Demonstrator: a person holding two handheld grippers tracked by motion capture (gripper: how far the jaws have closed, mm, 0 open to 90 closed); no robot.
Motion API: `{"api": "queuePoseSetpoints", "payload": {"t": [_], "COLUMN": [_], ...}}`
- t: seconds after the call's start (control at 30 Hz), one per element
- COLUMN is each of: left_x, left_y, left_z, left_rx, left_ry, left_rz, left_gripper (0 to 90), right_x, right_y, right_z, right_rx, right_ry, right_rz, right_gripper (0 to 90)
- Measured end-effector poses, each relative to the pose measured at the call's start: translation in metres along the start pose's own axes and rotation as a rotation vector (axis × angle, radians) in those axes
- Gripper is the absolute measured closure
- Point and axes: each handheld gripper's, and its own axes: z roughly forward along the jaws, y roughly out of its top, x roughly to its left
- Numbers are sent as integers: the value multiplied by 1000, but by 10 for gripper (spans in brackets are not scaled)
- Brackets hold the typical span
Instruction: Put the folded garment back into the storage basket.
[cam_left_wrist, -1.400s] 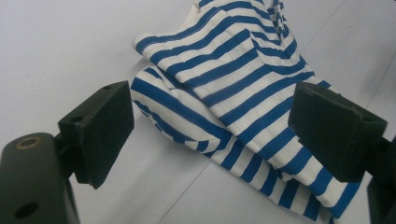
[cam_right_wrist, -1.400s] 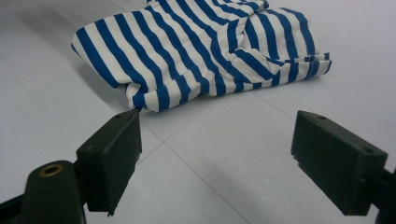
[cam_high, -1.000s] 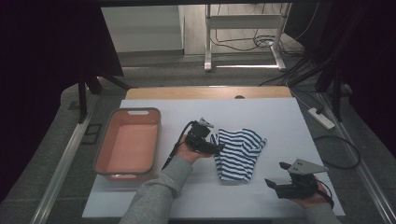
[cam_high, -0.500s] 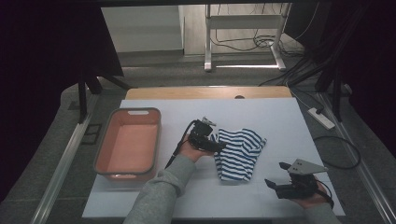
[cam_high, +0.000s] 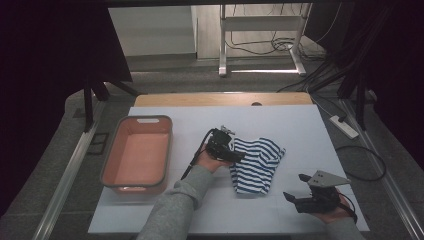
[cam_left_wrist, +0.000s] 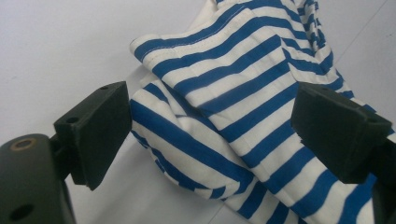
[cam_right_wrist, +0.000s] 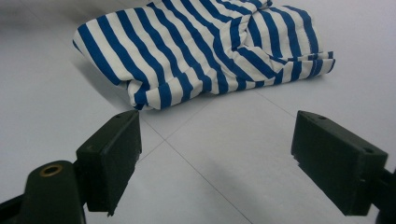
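The left gripper (cam_left_wrist: 210, 135) stood with jaws spread wide on either side of a fold of the striped cloth (cam_left_wrist: 243, 93), not yet pinching it. The right gripper (cam_right_wrist: 215, 158), equally spread, hovered over bare table (cam_right_wrist: 261, 140), the cloth lying just ahead.

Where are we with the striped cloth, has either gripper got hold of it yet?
Not yet. The striped cloth lies folded on the white table, so folding looks done. In hand: the left gripper is open with its jaws astride the cloth's edge, not closed. The right gripper waits open, short of it. The pink bin holds nothing, if that's the destination.
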Motion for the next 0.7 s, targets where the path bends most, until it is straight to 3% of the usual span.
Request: {"api": "queuePoseSetpoints", "payload": {"t": [0.7], "left_x": [3], "left_y": [4], "left_z": [19], "left_rx": [21], "left_ry": [1], "left_rz": [-17], "left_gripper": [119], "right_x": [0], "right_y": [0], "right_z": [0], "right_rx": [1], "right_ry": [0], "right_rz": [-6], "right_gripper": [165]}}
